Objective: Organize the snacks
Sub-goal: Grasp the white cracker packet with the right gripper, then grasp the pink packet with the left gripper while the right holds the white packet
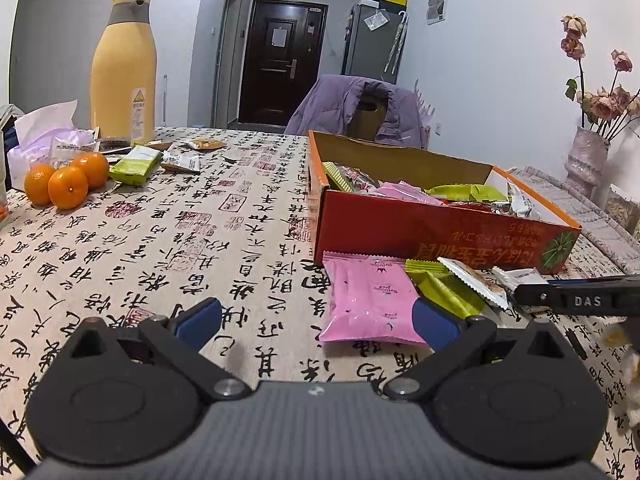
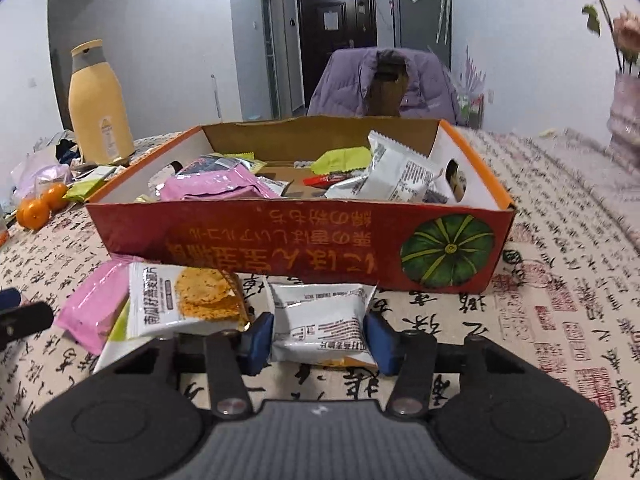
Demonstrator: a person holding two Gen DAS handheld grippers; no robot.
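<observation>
My right gripper (image 2: 319, 340) is shut on a white snack packet (image 2: 320, 318) that lies on the tablecloth just in front of the red cardboard box (image 2: 300, 240); both blue pads press its sides. Left of it lie a cracker packet (image 2: 188, 300) and a pink packet (image 2: 92, 304). Several snack packets fill the box. My left gripper (image 1: 318, 324) stands open and wide above the cloth. The pink packet (image 1: 372, 300) lies against its right finger, with a green packet (image 1: 444, 288) beyond. One of the right gripper's fingers (image 1: 576, 300) shows at the right edge.
A tall yellow bottle (image 1: 124, 68), three oranges (image 1: 68, 184), a green packet (image 1: 136, 164) and tissue paper sit at the table's far left. A chair with a purple jacket (image 1: 352, 108) stands behind the box. A vase of flowers (image 1: 586, 156) is at the right.
</observation>
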